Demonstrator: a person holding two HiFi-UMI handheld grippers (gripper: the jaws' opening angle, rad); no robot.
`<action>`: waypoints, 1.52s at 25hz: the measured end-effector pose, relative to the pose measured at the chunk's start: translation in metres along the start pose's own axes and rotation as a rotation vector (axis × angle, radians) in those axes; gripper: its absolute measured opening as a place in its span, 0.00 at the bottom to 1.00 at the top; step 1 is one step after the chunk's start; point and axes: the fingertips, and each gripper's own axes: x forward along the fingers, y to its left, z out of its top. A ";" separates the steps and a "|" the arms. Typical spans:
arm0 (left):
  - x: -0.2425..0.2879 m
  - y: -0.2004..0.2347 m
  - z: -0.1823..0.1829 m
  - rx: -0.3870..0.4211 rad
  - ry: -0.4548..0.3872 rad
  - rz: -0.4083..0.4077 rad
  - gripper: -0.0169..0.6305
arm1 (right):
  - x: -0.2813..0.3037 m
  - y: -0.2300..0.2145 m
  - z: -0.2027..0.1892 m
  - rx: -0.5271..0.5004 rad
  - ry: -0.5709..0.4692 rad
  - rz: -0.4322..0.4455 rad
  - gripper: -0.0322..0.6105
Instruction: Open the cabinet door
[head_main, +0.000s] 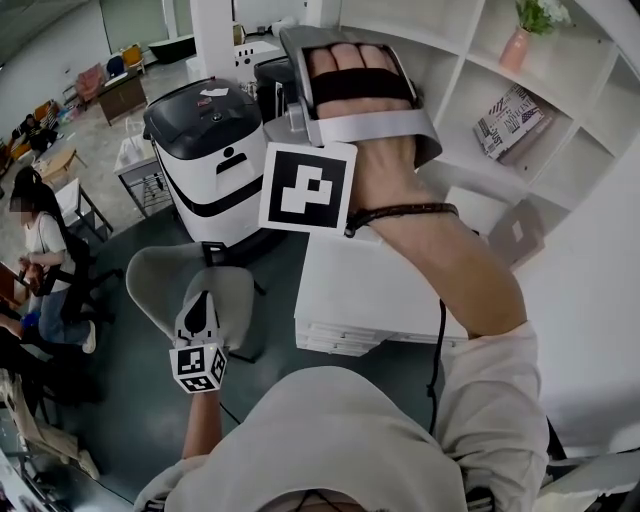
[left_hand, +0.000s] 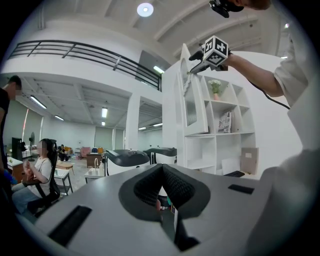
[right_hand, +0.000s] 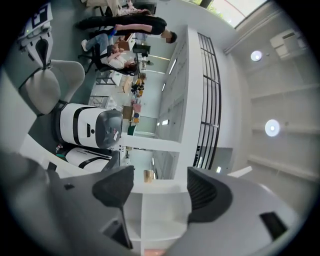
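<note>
Right gripper view: right gripper (right_hand: 160, 190) spread, empty (left gripper (left_hand: 163, 187) closed). Door (left_hand: 191, 102) may swing back w/o grip.

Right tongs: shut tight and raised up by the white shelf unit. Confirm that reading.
Not quite: the right tongs are open, standing well apart with nothing between them, as the right gripper view shows. They are raised up by the white shelf unit.

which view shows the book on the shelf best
The head view: the book is large and its whole cover shows. In the left gripper view the book is small and far off. The right gripper view does not show it.
</note>
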 end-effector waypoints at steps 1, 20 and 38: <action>0.000 0.000 0.000 0.001 0.000 -0.001 0.02 | -0.002 -0.002 0.001 0.000 -0.005 0.001 0.58; 0.031 -0.034 0.003 0.020 0.003 -0.100 0.02 | -0.028 -0.015 -0.071 0.153 0.026 0.019 0.57; 0.076 -0.087 0.014 0.049 -0.002 -0.224 0.02 | -0.067 -0.003 -0.197 0.341 0.191 -0.028 0.51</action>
